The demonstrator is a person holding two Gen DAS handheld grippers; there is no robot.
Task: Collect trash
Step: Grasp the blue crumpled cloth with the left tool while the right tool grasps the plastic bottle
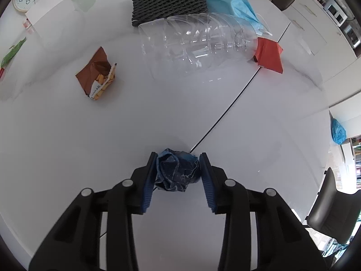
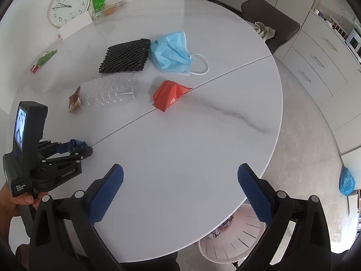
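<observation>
My left claw (image 1: 178, 169) has its blue pads pressed against both sides of a crumpled dark blue wad (image 1: 177, 171), which sits on the white round table (image 1: 67, 135) right at the near end of the table's seam. My right claw (image 2: 180, 194) stands wide apart with nothing between its pads, hovering over bare tabletop near the table's edge. Only the right view shows the pale slatted bin (image 2: 234, 237) on the floor below that edge, with scraps in it, and the left claw from the side, the wad (image 2: 76, 145) a small dark lump at its tips. Only the left view shows the pads meeting the wad's flanks. The wad is a rough ball with no clear long axis. Farther off, the clear plastic bottle (image 1: 196, 45) lies on its side, its length running across the left view, one end touching the red wrapper (image 1: 269, 55).
</observation>
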